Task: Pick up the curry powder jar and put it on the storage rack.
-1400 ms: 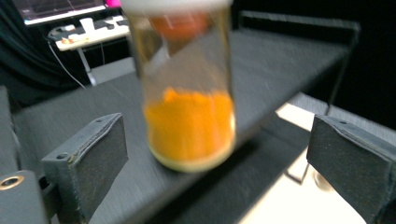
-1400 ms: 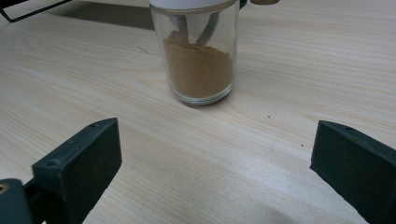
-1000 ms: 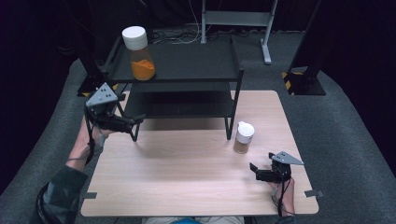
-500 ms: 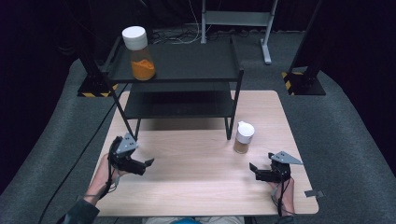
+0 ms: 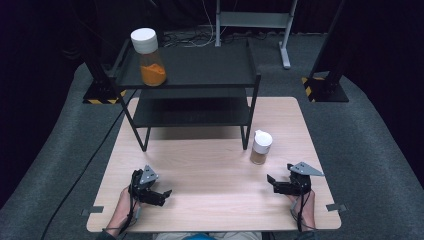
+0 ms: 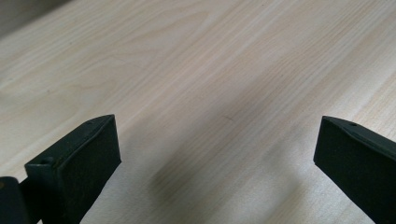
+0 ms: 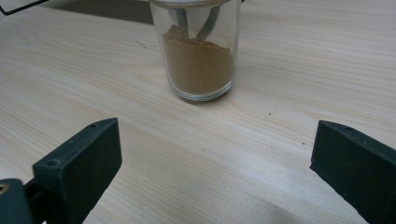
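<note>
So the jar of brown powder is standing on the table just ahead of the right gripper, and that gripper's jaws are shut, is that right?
Not quite. The right gripper is open: the right gripper view shows its jaws standing wide apart with bare table between them. The rest holds, since the jar of brown powder stands upright on the table just ahead of that gripper, untouched.

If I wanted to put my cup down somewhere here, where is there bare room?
The widest bare patch is the table between the left gripper and the right gripper, in front of the black rack. The rack's top shelf is bare right of the orange jar. It is tighter around the brown jar, beside the rack's leg.
</note>
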